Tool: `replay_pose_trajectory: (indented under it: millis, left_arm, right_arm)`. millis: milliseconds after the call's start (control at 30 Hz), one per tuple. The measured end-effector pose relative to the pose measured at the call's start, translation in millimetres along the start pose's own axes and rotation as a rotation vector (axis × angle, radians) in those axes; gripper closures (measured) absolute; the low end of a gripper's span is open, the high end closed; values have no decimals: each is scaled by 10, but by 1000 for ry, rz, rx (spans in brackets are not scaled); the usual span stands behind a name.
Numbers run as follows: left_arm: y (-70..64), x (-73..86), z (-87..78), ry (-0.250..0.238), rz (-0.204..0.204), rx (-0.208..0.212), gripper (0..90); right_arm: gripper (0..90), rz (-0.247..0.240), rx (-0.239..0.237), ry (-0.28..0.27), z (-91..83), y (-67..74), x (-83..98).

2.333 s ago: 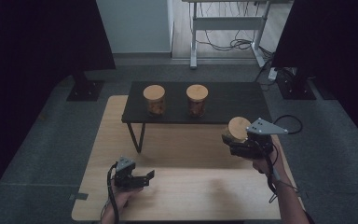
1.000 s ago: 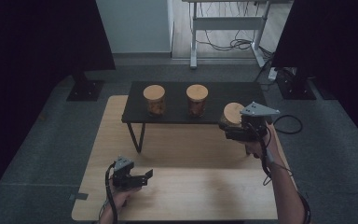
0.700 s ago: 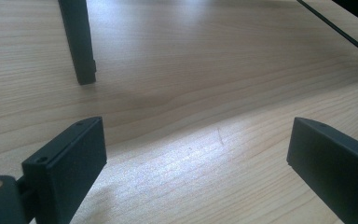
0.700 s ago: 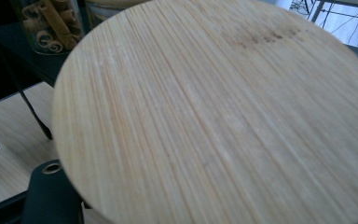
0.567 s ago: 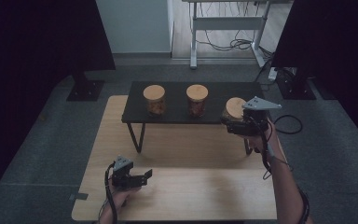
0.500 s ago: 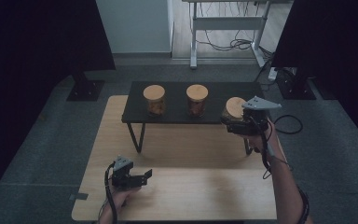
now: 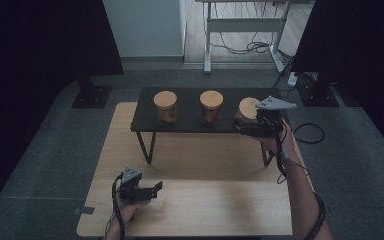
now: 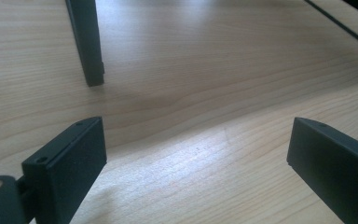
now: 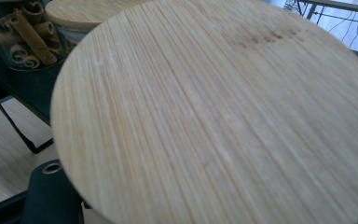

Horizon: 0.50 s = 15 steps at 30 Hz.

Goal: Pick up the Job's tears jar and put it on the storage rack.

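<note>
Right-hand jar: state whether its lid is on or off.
On. The wooden lid covers the jar held in the right gripper at the black shelf's right end.

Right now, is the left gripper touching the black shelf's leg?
Apart. The left gripper view shows bare wood between the open left gripper and the shelf leg.

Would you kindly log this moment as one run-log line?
right tongs: shut on third jar at shelf right end | left tongs: open, empty, over table | two jars on shelf
</note>
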<state>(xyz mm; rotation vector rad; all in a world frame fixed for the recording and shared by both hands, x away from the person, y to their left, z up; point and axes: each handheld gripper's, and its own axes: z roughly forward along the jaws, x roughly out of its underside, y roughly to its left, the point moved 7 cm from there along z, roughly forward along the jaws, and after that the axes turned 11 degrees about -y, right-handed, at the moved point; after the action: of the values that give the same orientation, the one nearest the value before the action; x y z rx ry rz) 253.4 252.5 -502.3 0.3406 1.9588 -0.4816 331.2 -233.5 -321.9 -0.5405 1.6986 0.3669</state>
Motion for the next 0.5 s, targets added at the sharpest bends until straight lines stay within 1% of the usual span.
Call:
replay_pose_trajectory:
  millis: [100,267,400,433,500]
  left_arm:
    - [-2,-2,-2,0,3,-1,41]
    - [3,-4,-9,-4,-2,-1,41]
    - [11,-5,-14,-5,-4,-2,41]
    - [15,-5,-14,-5,-6,-2,41]
    - [16,-5,-14,-6,-7,-2,41]
  right_arm:
    - [247,1,6,4,38,-10,-7]
    - [246,27,34,13,132,-64,6]
    - [246,35,45,14,154,-92,23]
    - [246,45,57,14,168,-105,40]
    - [246,50,58,15,175,-116,50]
